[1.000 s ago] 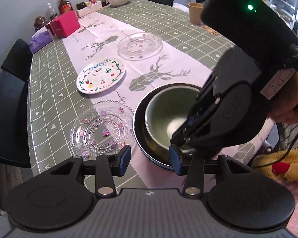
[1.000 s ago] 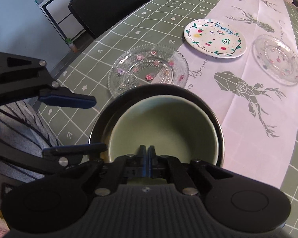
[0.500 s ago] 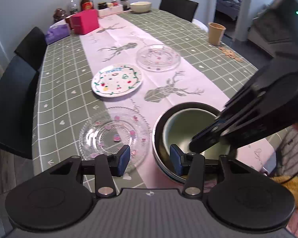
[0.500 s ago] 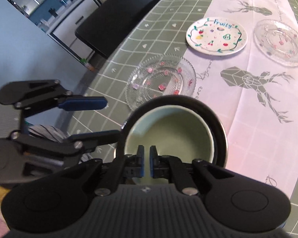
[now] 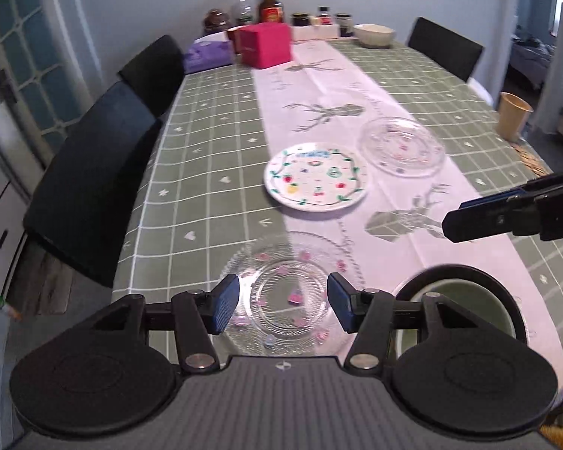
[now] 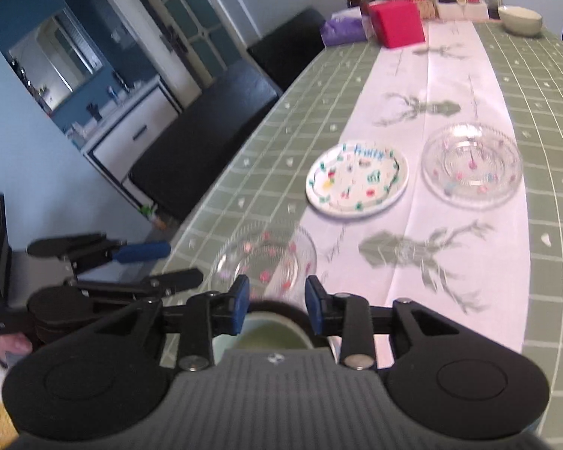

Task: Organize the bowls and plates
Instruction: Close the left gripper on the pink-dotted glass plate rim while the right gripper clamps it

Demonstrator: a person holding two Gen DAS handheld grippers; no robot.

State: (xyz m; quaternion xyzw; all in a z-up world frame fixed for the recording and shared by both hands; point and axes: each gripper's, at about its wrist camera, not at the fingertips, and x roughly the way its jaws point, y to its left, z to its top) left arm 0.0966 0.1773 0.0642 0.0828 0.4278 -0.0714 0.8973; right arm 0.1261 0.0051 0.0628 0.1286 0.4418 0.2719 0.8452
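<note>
Left gripper jaws have just been opening, empty, hovering over glass plate at the table's near edge. Right gripper jaws also just opening, nothing gripped; green bowl sits nested in black bowl, near-right edge.

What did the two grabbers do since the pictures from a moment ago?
The right gripper was shut on the green bowl's rim; its jaws have just been opening, so it let go and pulled back. The left gripper swung over to the near glass plate, its jaws opening wider, nothing between them. The bowl stays nested in the black bowl; the plates haven't moved.
</note>
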